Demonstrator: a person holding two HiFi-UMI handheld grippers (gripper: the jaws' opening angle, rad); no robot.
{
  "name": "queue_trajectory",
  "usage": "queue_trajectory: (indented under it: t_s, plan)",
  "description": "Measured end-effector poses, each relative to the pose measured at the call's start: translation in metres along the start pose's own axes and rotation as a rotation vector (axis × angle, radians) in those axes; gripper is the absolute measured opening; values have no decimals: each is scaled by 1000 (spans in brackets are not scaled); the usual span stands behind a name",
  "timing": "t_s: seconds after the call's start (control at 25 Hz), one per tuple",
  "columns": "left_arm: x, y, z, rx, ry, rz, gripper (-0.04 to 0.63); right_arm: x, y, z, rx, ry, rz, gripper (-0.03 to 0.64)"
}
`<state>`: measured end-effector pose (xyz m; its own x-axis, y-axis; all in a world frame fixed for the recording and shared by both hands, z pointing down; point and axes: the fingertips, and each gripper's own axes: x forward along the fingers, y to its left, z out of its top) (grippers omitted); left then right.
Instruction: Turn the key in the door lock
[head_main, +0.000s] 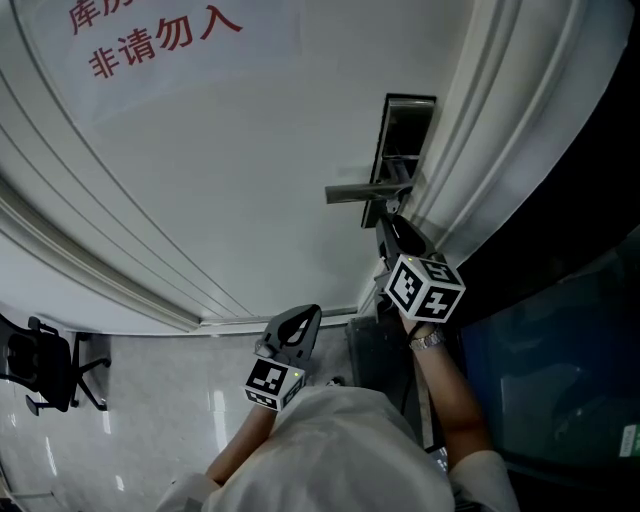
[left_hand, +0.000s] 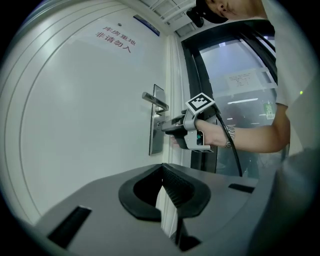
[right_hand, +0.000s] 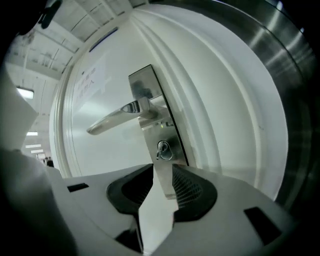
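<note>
2 tongs (head_main: 308, 316) (head_main: 388, 226), 1 key (right_hand: 161, 148)

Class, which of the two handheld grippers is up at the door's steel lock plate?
The right gripper: its tips sit below the silver lever handle at the steel lock plate, while the left gripper hangs lower, away from the white door.

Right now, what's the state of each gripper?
Left gripper: closed, empty.
Right gripper: open, holding nothing; the key sits just ahead, ungripped.
</note>
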<state>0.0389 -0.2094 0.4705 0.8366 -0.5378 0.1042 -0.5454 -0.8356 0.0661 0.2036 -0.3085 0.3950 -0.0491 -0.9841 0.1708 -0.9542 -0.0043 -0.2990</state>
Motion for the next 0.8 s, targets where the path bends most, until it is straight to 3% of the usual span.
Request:
queue_trajectory:
  t_s: [0.2, 0.44, 0.8]
  plan:
    - [2, -2, -1, 0, 0, -13, 6, -4, -7, -2, -399, 57, -69, 97]
    - [3, 0, 0, -1, -3, -10, 6, -7, -3, 11, -800, 14, -157, 97]
    - [-1, 8, 2, -8, -9, 4, 6, 1, 0, 17, -1331, 23, -259, 129]
